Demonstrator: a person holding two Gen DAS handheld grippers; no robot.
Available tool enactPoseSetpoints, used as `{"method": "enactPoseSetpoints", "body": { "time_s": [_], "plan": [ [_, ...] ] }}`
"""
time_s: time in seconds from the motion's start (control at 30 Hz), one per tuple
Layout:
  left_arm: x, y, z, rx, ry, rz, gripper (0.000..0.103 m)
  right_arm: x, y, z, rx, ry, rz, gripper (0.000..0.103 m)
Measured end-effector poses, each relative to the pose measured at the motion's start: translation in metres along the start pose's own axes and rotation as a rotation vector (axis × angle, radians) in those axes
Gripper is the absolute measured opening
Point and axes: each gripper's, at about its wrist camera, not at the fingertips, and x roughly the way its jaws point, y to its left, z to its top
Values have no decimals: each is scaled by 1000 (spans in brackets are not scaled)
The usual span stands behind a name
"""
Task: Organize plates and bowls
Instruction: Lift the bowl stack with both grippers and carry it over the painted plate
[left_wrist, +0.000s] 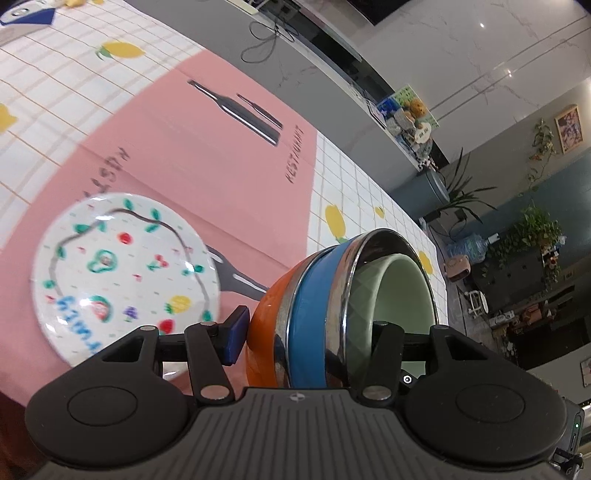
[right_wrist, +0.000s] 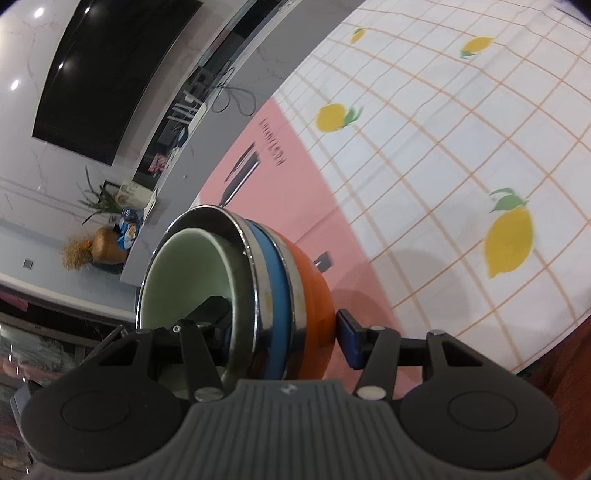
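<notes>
Here both grippers grip one nested stack of bowls (left_wrist: 332, 314) from opposite sides: an orange outer bowl (left_wrist: 264, 332), a blue one with steel rims, and a pale green ceramic bowl (left_wrist: 402, 295) innermost. The stack is tipped on its side and off the pink paper placemat (left_wrist: 207, 155).

The left gripper (left_wrist: 310, 332) points slantwise downward, half open, one blue pad on the orange wall, the other finger inside the green bowl. The right gripper (right_wrist: 280, 332) mirrors it, jaws likewise half apart, clamped across the same walls.

A white round plate painted with fruit (left_wrist: 122, 277) lies flat on the placemat, left of the stack, over the lemon-print checked tablecloth (right_wrist: 443, 147).
</notes>
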Motion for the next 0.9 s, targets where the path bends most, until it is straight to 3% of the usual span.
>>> {"method": "enactPoseSetpoints", "body": {
  "time_s": [0.5,0.9],
  "plan": [
    [-57,54,24,-86,-113,51,59,42,71,-36,-135,110,42,53],
    [-50,90,37,-161,-121,52,59,80,94,-40,-180,156,26,53]
  ]
}}
